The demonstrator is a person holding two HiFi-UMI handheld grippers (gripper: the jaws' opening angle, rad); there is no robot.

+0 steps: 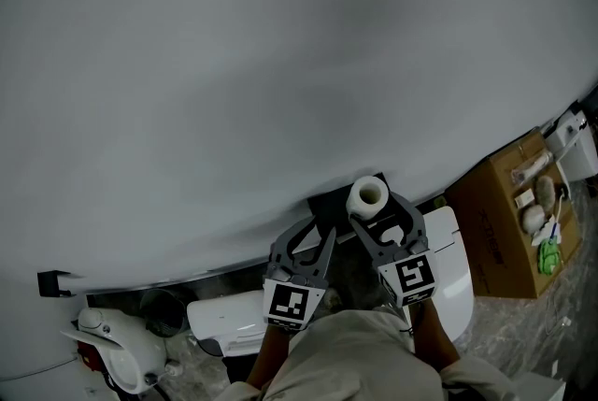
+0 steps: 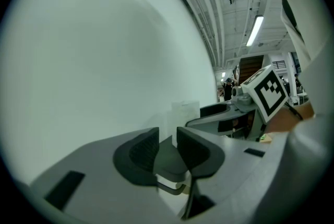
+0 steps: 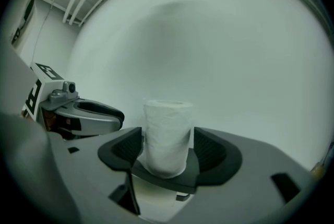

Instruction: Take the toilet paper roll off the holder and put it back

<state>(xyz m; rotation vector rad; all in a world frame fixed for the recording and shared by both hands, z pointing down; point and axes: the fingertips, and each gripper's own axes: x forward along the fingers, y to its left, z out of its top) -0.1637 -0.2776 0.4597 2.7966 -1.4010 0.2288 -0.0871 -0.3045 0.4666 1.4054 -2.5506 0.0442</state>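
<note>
**Two claws at the wall, roll held in the right one**

Two claws are in frame, both raised toward the wall.

- Nearest, head view: a pale sleeve (image 1: 364,357) and forearms at the bottom edge, leading up to the two marker cubes.
- Left claw (image 1: 320,238): in the left gripper view (image 2: 167,147) its jaws stand a narrow gap apart with nothing between them. It is empty and sits just left of the right claw.
- Right claw (image 1: 381,214): in the right gripper view (image 3: 168,147) its jaws stand wide, with a pad pressed against each side of the toilet paper roll (image 3: 167,131). The roll stands upright between them and its top rises above the jaws.
- Head view: the toilet paper roll (image 1: 367,196) shows its open core toward the camera. It is just right of the dark holder (image 1: 327,205) mounted low on the wall. I cannot tell whether roll and holder touch.
- Beneath the claws: a white fixture (image 1: 229,320), partly hidden.
- Right of that: a cardboard box (image 1: 500,221) with small items on its top, well apart from the roll.
- Farthest: a plain pale wall (image 1: 280,63) fills the upper frame.
</note>
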